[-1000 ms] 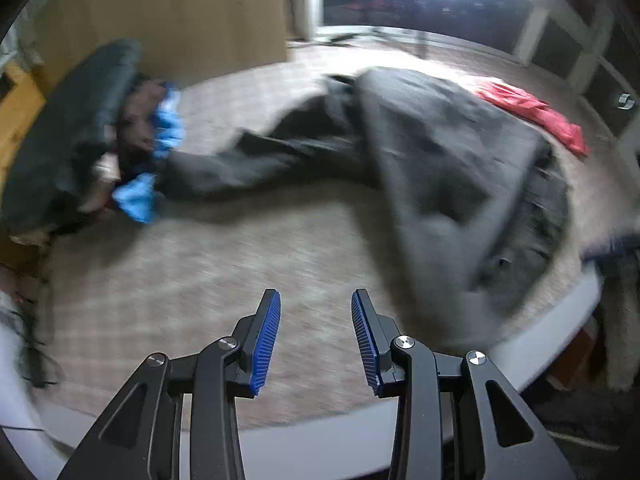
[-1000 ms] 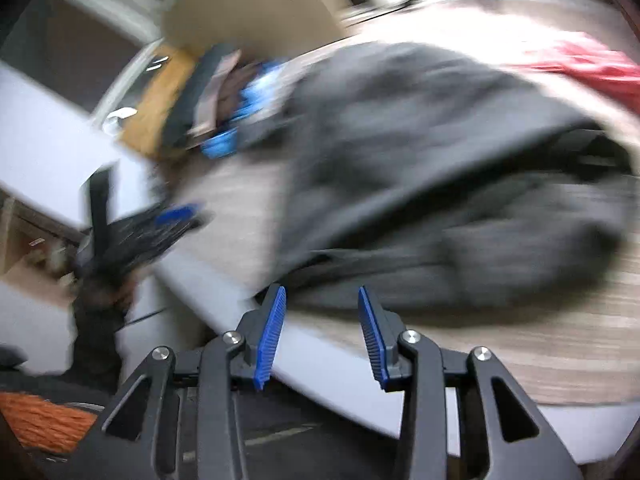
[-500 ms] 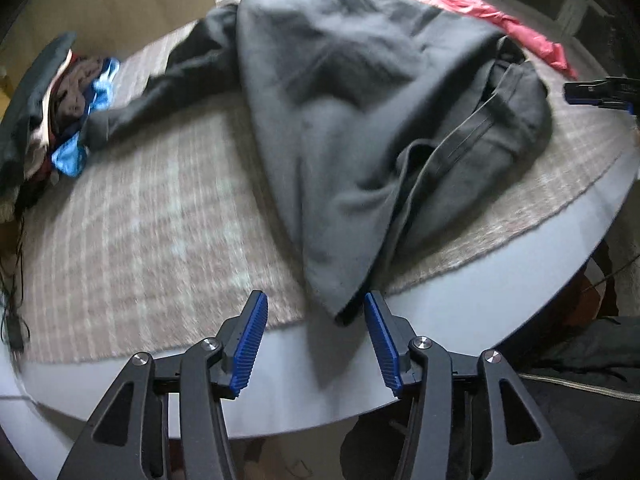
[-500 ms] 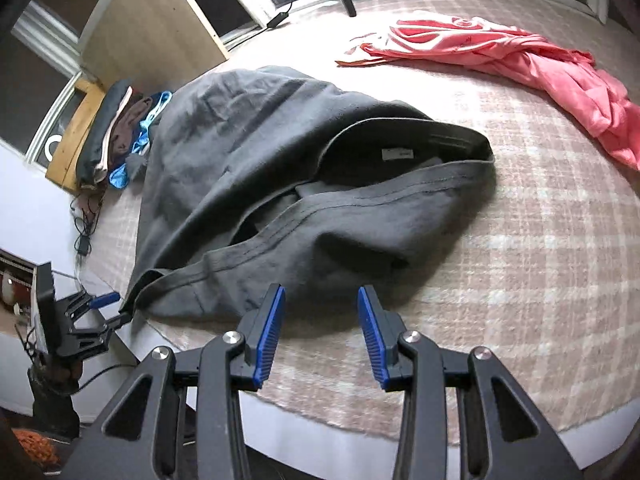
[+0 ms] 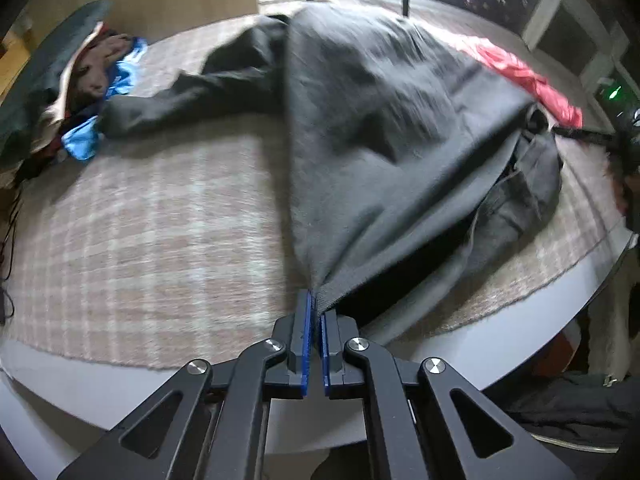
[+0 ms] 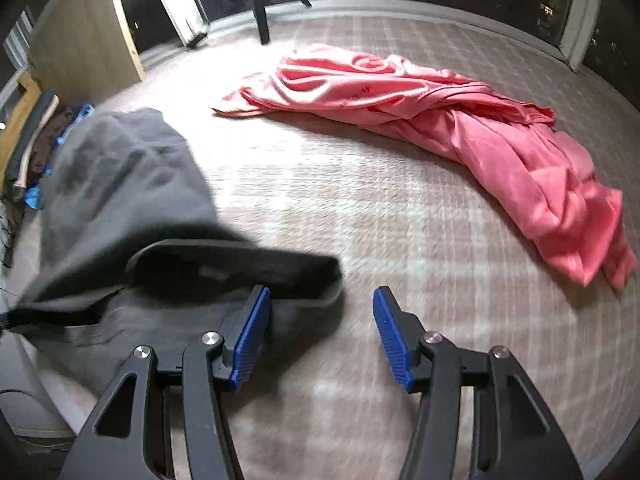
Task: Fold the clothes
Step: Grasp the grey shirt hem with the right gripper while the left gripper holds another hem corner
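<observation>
A dark grey long-sleeved top [image 5: 380, 120] lies spread on the plaid cloth [image 5: 160, 220], one sleeve stretched toward the left. My left gripper [image 5: 316, 300] is shut on its near corner at the hem, and the fabric rises from the pads in a taut ridge. In the right wrist view the same top [image 6: 120, 184] lies at the left with its collar opening facing me. My right gripper [image 6: 320, 294] hangs just over the collar's right end, its jaws opening. Its left pad [image 6: 250, 336] is over the fabric, and no cloth is pinched between the pads.
A pink garment [image 6: 460, 120] lies crumpled at the far right of the cloth. A pile of clothes [image 5: 80, 92] with a blue piece sits at the far left by a wooden panel [image 6: 80, 40]. The round white table edge [image 5: 500, 344] curves close in front.
My left gripper has closed on the grey top's near corner and lifted it taut. My right gripper has swung over to the collar end and spread wider.
</observation>
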`<action>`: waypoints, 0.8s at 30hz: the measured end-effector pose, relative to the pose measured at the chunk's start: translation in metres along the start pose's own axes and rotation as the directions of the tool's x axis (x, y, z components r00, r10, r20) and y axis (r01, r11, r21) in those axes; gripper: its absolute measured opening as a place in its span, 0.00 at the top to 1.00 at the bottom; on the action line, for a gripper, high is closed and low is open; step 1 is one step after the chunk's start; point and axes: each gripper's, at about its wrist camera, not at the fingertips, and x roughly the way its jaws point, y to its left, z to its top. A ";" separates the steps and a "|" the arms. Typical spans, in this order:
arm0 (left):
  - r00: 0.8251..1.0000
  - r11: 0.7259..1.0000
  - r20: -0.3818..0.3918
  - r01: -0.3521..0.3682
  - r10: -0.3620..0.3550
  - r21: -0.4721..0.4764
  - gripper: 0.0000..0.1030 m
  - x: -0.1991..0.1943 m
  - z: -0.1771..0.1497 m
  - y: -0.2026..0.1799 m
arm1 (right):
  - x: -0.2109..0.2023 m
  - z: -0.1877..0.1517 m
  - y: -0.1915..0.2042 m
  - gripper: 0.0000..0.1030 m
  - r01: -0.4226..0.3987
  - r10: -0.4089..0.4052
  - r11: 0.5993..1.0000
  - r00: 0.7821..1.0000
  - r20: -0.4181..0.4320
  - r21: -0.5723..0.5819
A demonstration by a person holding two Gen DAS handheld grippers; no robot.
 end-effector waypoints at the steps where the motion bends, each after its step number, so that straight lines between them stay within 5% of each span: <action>1: 1.000 1.000 0.008 0.001 -0.001 -0.012 0.97 -0.005 0.000 0.004 | 0.004 0.003 0.000 0.49 -0.003 0.003 1.000 1.000 -0.002 -0.004; 5: 0.999 0.999 0.050 0.015 -0.013 -0.042 0.97 -0.020 -0.001 0.012 | 0.013 0.008 0.011 0.43 -0.045 0.045 0.997 0.999 0.002 -0.060; 6: 0.998 0.999 0.061 0.019 -0.016 -0.049 0.97 -0.024 -0.001 0.014 | 0.011 0.005 0.017 0.60 -0.059 0.059 0.995 0.998 0.002 -0.081; 7: 0.997 0.997 0.075 0.027 -0.021 -0.068 0.97 -0.027 0.002 0.016 | 0.004 0.002 0.024 0.91 -0.099 0.100 0.989 0.995 0.008 -0.107; 8: 0.996 0.995 0.089 0.036 -0.028 -0.092 0.97 -0.031 0.005 0.018 | -0.007 0.000 0.027 0.95 -0.125 0.128 0.986 0.992 0.022 -0.112; 13: 0.986 0.989 0.164 0.001 0.023 -0.148 0.97 -0.063 0.011 0.029 | -0.085 -0.014 0.039 0.96 -0.250 0.262 0.962 0.957 0.122 -0.109; 16: 0.980 0.980 0.184 -0.040 0.076 -0.194 0.97 -0.097 -0.014 0.047 | -0.134 -0.034 0.065 0.96 -0.315 0.339 0.935 0.928 0.153 -0.161; 21: 0.982 0.952 0.105 -0.125 0.159 -0.279 0.97 -0.104 -0.060 0.085 | -0.111 -0.085 0.124 0.95 -0.295 0.310 0.907 0.951 0.003 -0.300; 24: 0.984 0.940 0.036 -0.153 0.172 -0.305 0.97 -0.081 -0.079 0.099 | -0.081 -0.109 0.134 0.95 -0.364 0.352 0.900 0.932 -0.091 -0.242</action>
